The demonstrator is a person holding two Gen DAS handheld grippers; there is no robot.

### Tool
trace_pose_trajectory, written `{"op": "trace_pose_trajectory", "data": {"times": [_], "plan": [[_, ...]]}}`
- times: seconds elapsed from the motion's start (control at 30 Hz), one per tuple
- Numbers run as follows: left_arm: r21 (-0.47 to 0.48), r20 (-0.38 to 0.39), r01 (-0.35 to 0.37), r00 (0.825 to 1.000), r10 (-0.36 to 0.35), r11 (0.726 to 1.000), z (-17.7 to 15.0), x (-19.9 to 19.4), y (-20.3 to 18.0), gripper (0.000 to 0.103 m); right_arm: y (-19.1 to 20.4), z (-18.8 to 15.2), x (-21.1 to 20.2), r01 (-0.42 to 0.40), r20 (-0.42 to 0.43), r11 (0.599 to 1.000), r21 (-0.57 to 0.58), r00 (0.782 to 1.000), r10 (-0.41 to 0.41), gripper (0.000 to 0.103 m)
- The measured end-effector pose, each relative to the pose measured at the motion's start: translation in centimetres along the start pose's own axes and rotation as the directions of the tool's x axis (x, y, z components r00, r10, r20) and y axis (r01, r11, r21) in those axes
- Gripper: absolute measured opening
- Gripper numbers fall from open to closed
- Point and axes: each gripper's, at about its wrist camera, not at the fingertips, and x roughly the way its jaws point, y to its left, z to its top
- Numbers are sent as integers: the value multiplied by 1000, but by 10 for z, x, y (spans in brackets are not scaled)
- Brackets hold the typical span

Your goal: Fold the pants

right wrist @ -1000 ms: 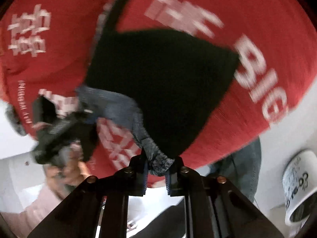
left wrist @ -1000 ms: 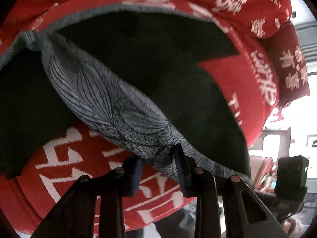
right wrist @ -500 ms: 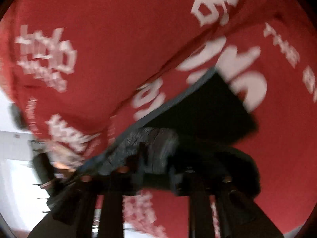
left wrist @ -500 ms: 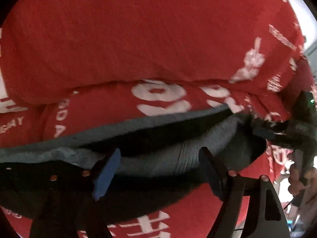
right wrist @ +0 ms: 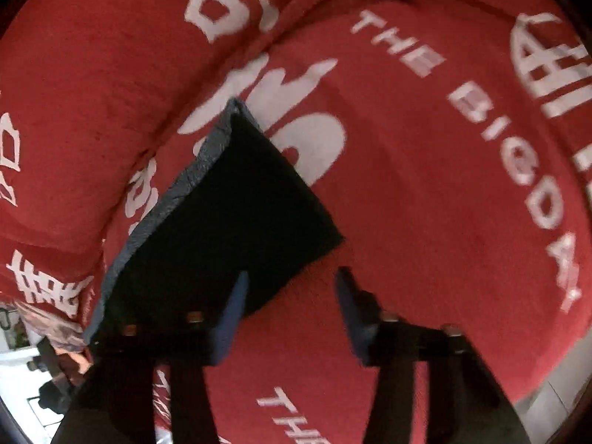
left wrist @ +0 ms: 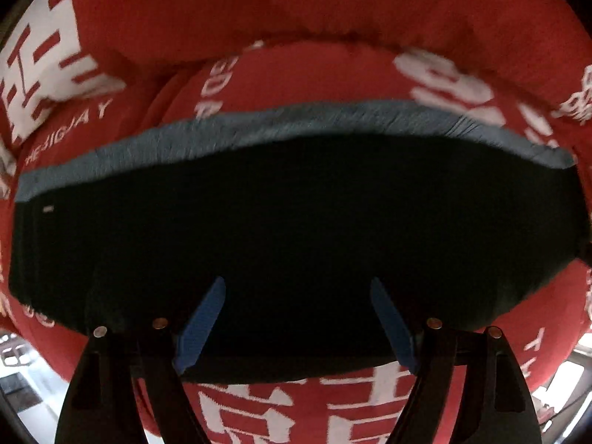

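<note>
The pants (left wrist: 296, 222) lie flat and folded on the red cover, dark, with a grey-blue band (left wrist: 296, 125) along the far edge. My left gripper (left wrist: 298, 296) points down over their near part, open, its blue pads (left wrist: 201, 318) apart and gripping nothing. In the right wrist view the pants (right wrist: 222, 222) show as a dark slab with a square corner. My right gripper (right wrist: 292, 275) stands open at that corner. Its jaws are closing. Its left finger (right wrist: 229, 314) overlaps the pants' edge, and only red cloth shows in the gap.
A red cover (right wrist: 425, 203) with white characters and letters spreads under everything. A raised red fold (left wrist: 333, 11) runs behind the pants. A pale floor (right wrist: 22, 388) and a dark object (right wrist: 55, 351) show at the lower left of the right wrist view.
A second ago both grippers were shut on a lifted, patterned grey part of the pants. Both have let go and now stand open, and the pants lie flat and folded.
</note>
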Motion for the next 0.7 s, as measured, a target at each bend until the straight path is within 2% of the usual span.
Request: {"op": "trace_pose_trajectory", "data": {"times": [0.1, 0.13, 0.17, 0.23, 0.3, 0.33, 0.37, 0.4, 0.43, 0.5, 0.53, 0.57, 0.6, 0.63, 0.7], "plan": [[-17, 22, -3, 1000, 3, 1000, -1, -7, 3, 81, 15, 2, -15, -76, 62, 996, -50, 995, 79, 8], [-13, 24, -15, 1000, 15, 1000, 0, -8, 3, 81, 20, 3, -21, -80, 79, 994, -80, 993, 87, 8], [-12, 22, -21, 1000, 22, 1000, -1, -9, 4, 81, 21, 5, -21, -53, 78, 994, -93, 995, 60, 8], [-12, 11, -44, 999, 44, 999, 2, -9, 3, 81, 13, 9, -7, -1, 18, 997, -80, 1000, 2, 9], [-14, 18, -42, 999, 42, 999, 7, -12, 2, 81, -3, 14, 14, 24, -76, 998, -64, 997, -29, 14], [-12, 39, -33, 999, 33, 999, 11, -19, 1, 81, -6, 14, 12, 2, -75, 999, -53, 997, -6, 14], [-9, 54, -29, 998, 29, 1000, 13, -23, -1, 81, -8, 12, 2, 3, -60, 999, -39, 998, -6, 18], [1, 69, -24, 997, 24, 1000, 17, -27, -5, 81, -7, 9, -12, 45, -19, 998, -38, 999, -46, 24], [11, 76, -22, 997, 21, 1000, 23, -30, -10, 81, -4, 3, -29, 64, 38, 997, -43, 997, -62, 24], [26, 85, -4, 996, 2, 1000, 30, -29, -21, 81, 14, -7, -56, 16, 129, 995, -102, 992, -3, 24], [34, 89, 6, 996, -9, 999, 36, -25, -31, 81, 28, -7, -60, 1, 139, 988, -156, 990, 21, 24], [40, 90, 7, 996, -11, 999, 40, -21, -37, 81, 46, -6, -55, -16, 116, 973, -228, 992, 44, 28], [51, 88, 4, 996, -8, 999, 47, -14, -49, 81, 60, -2, -44, -29, 76, 958, -284, 996, 53, 39], [56, 80, -4, 997, 0, 998, 54, -4, -58, 81, 73, 1, -28, -40, 41, 947, -317, 998, 56, 44], [54, 75, -40, 997, 36, 998, 62, 11, -68, 81, 88, 8, 1, -50, 4, 939, -341, 999, 54, 45]]}}
